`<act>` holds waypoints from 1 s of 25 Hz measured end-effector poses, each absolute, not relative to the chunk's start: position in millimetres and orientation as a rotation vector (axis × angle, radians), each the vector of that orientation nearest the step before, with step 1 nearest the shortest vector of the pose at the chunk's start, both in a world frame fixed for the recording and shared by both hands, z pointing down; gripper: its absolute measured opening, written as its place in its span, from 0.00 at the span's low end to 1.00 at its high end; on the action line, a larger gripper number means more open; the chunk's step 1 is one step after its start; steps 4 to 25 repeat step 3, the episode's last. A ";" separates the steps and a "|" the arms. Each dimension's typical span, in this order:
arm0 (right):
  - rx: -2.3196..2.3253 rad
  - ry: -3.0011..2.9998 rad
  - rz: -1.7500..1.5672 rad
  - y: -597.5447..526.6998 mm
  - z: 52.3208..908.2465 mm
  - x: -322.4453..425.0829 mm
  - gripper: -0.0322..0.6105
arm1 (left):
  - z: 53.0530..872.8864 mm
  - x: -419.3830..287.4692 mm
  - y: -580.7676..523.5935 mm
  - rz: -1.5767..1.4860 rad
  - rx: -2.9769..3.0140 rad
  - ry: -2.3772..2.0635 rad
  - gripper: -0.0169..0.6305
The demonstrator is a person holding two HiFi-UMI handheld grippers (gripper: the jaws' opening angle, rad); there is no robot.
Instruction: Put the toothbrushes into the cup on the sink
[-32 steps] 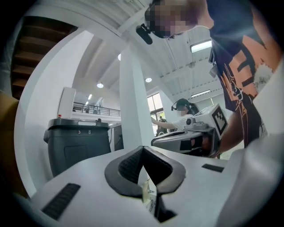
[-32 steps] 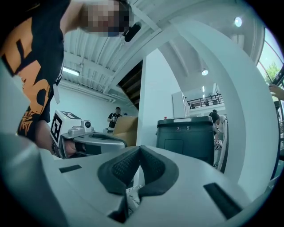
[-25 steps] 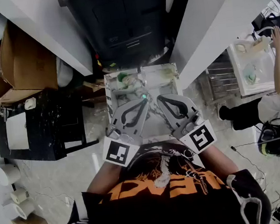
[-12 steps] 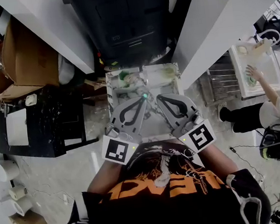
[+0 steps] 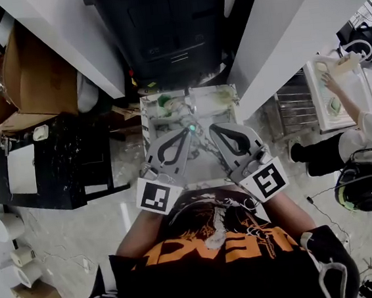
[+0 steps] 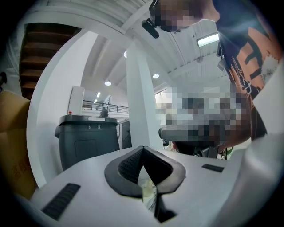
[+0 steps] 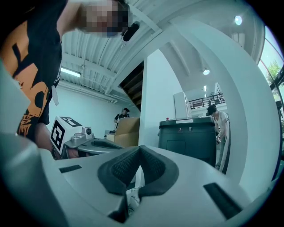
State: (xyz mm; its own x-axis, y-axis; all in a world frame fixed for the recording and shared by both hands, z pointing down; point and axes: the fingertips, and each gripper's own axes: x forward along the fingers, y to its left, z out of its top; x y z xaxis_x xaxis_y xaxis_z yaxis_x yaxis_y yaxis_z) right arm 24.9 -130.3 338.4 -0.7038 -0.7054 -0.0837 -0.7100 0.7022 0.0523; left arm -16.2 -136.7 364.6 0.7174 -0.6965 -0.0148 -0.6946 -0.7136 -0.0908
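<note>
In the head view the small white sink unit (image 5: 230,115) stands right in front of me, below both grippers. A green item (image 5: 163,102) sits at its back left and a pale one (image 5: 225,94) at its back right. Both are too small to tell whether they are the cup or the toothbrushes. My left gripper (image 5: 189,132) and right gripper (image 5: 212,130) are held side by side over the sink's near half, tips pointing away from me. Both are shut with nothing held; the dark pads meet in the left gripper view (image 6: 142,149) and the right gripper view (image 7: 140,147).
A dark grey bin (image 5: 167,34) stands behind the sink between two white pillars (image 5: 62,39). Left of it are a cardboard box (image 5: 30,82) and a black cabinet (image 5: 55,165). Another person (image 5: 363,136) works at a second sink unit (image 5: 334,93) on the right.
My grippers have barely moved. The person on the right has shifted, and their raised arm now reaches across the other sink unit.
</note>
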 end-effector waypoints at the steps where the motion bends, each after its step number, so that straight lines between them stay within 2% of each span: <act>1: -1.185 2.843 0.124 -129.6 338.2 25.4 0.07 | 364.3 -15.8 -136.3 -0.023 -2.829 1.150 0.06; 25: -1.186 2.840 0.127 -128.4 338.1 26.4 0.07 | 363.6 -14.9 -135.4 -0.009 -2.830 1.153 0.06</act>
